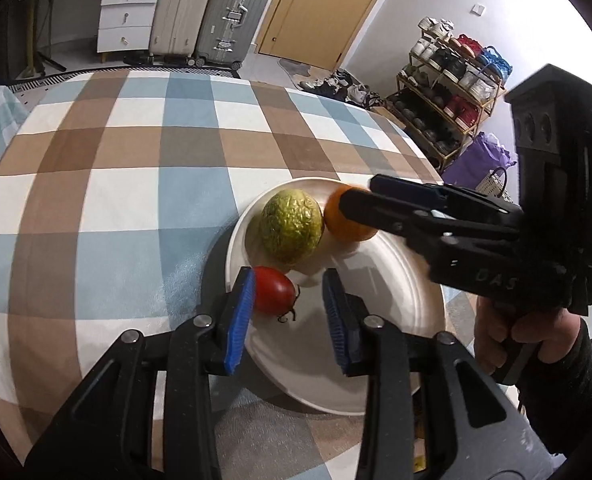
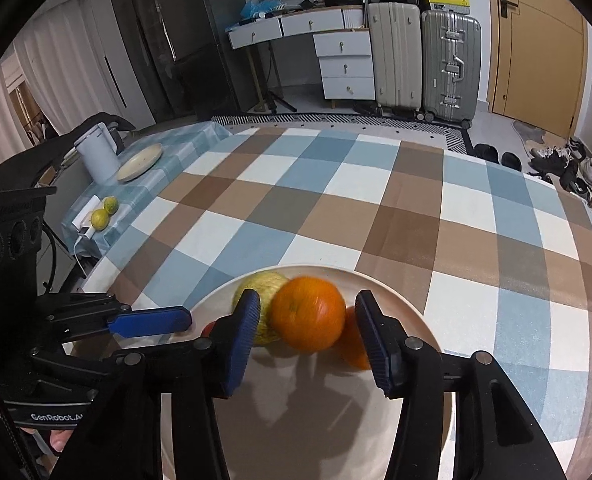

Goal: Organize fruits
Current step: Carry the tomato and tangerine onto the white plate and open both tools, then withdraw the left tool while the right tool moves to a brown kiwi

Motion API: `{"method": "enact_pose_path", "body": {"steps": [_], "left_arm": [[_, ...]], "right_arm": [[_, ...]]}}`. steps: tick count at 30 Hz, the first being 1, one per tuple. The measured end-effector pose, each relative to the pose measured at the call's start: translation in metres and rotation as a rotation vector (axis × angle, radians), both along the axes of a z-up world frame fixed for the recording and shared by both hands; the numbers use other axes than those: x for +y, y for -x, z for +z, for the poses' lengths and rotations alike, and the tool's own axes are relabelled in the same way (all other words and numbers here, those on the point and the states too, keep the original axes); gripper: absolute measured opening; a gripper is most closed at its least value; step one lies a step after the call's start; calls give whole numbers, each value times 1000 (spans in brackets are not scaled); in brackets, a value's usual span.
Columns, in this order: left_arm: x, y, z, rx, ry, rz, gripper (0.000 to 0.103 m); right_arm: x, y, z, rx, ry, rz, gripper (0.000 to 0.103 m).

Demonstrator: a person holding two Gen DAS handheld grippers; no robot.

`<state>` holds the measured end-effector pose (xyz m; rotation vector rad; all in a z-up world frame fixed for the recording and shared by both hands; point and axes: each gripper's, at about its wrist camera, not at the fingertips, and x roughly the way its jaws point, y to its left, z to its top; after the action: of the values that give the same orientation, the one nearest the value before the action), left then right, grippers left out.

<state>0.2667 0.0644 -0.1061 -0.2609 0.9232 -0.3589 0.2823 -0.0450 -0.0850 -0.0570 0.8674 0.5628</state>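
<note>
the left gripper hangs part open over the near left of the round white plate, its left pad touching the small red tomato but not clamping it; the right gripper stands open around the round orange, blurred, pads apart from it; beyond lies a wrinkled green-yellow fruit; both look just released, so next each claw should withdraw; "genrobot" reads on the left gripper's body.

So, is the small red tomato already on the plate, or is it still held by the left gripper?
On the plate. The tomato touches one pad, but the left gripper is open.
</note>
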Motion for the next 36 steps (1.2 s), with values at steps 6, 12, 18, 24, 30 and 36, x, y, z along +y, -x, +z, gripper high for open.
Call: {"method": "enact_pose_path", "body": {"steps": [6, 12, 18, 24, 30, 36], "left_arm": [[1, 25, 22, -48, -15, 47, 75], [-2, 69, 39, -81, -52, 125, 83], [-13, 120, 48, -102, -63, 181, 87], [-18, 167, 53, -148, -68, 241, 102], [-24, 202, 54, -161, -111, 254, 102], [-26, 222, 46, -139, -147, 272, 102]], "right_arm": [[-14, 20, 21, -61, -79, -26, 71], [-34, 66, 43, -137, -167, -64, 95], [-52, 118, 53, -191, -201, -94, 101], [-64, 166, 56, -224, -226, -101, 103], [-65, 206, 50, -228, -212, -88, 103], [-64, 234, 41, -211, -198, -108, 103]]}}
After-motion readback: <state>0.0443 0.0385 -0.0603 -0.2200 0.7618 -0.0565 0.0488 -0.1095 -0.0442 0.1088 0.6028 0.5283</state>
